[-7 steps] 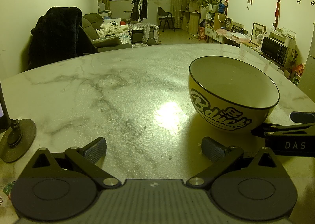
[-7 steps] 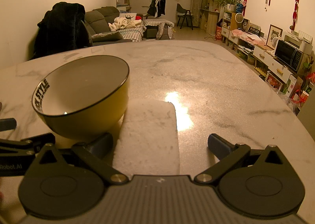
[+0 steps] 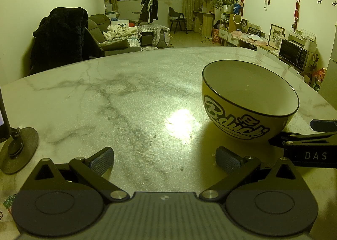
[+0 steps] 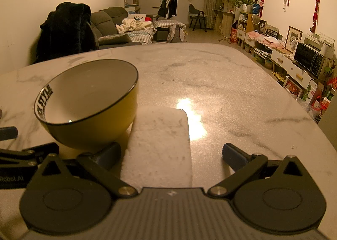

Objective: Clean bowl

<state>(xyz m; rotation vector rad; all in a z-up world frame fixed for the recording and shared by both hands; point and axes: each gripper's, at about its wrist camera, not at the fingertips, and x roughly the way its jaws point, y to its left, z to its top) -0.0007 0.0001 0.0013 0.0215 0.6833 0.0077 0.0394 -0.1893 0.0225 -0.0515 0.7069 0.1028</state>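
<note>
Right wrist view: the white rectangular sponge (image 4: 158, 145) lies lengthwise between the right gripper's (image 4: 170, 153) wide-open fingers, the yellow ceramic bowl (image 4: 90, 105) just left on the marble tabletop (image 4: 231, 84); the left gripper (image 3: 164, 157) is open too, empty.

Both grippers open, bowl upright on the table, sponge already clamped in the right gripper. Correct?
Not quite. The sponge is not clamped: in the right wrist view it lies flat on the table between the wide-open fingers of the right gripper, beside the bowl. The rest holds: left gripper open, bowl upright.
</note>
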